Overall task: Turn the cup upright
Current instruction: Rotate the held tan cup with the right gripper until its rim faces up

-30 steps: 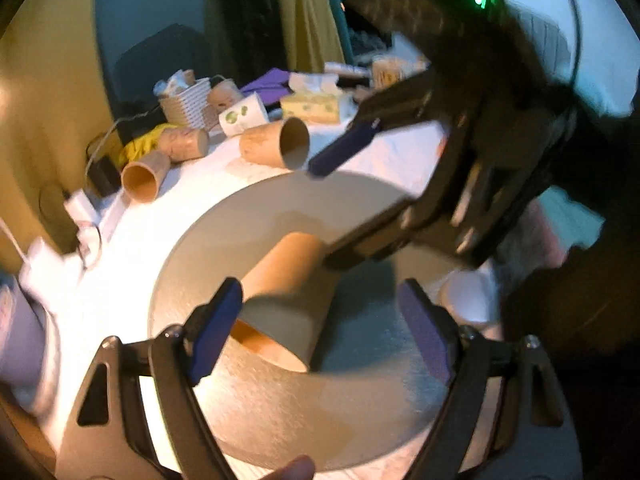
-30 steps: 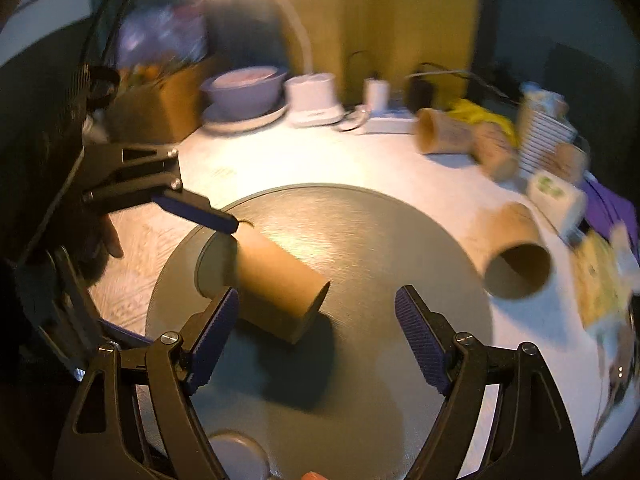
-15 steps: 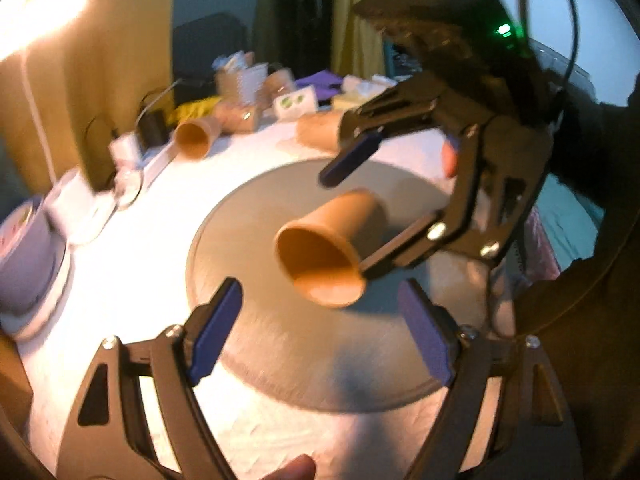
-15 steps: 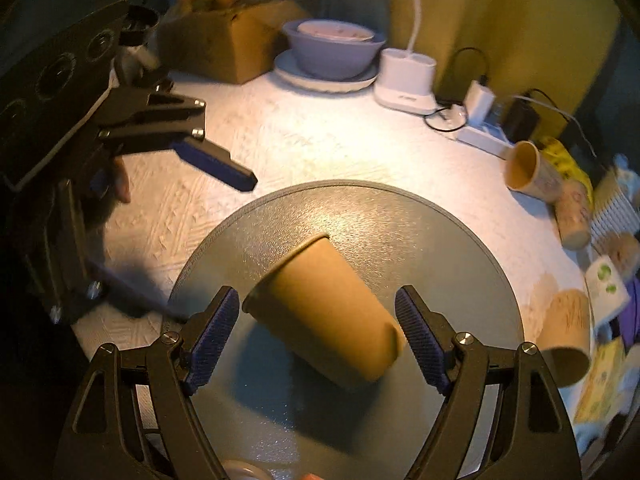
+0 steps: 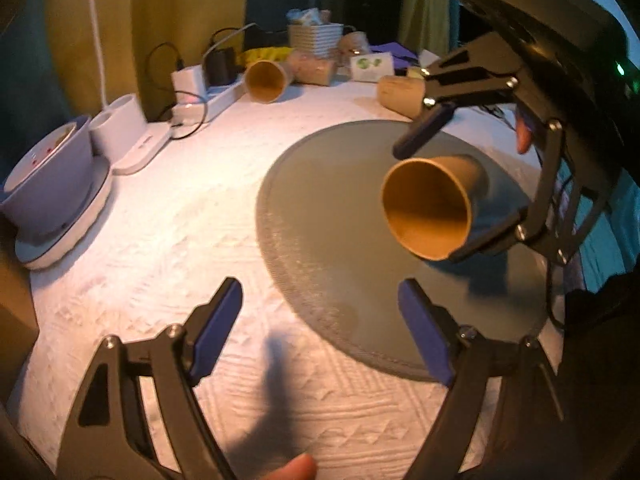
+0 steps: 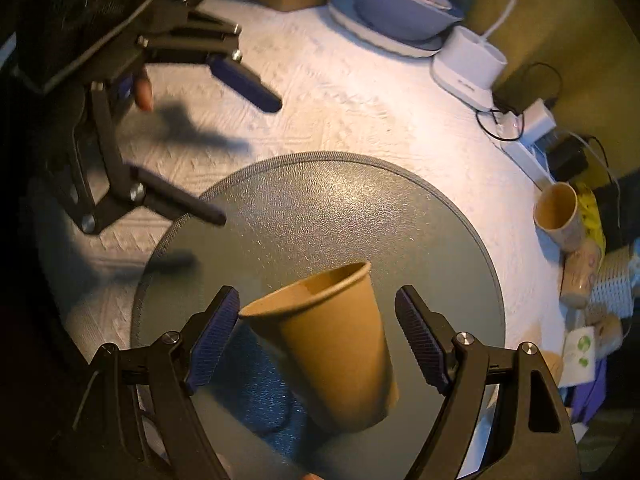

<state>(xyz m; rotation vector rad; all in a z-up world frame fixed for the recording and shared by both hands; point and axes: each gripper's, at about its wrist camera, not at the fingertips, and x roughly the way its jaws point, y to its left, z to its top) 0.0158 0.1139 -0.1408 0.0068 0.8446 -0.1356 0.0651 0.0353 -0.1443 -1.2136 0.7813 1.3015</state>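
Brown paper cup (image 6: pixel 332 344) sits tilted between the right gripper (image 6: pixel 318 340) fingers over the grey round mat (image 6: pixel 320 208); can't tell if it's pinched or loose (right pad looks off it). Left gripper (image 5: pixel 320 332) spread wide, nothing in it. Spare cups (image 5: pixel 265 80) at 12 o'clock, bowl (image 5: pixel 48 168) at 9, charger cables behind.

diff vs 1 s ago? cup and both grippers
The brown paper cup lay on its side on the grey round mat; now it is lifted and tilted, mouth swinging up, between the fingers of the right gripper. Whether those fingers actually grip it is unclear. The left gripper has backed off toward the white tablecloth, open and empty. The background cups have not moved.
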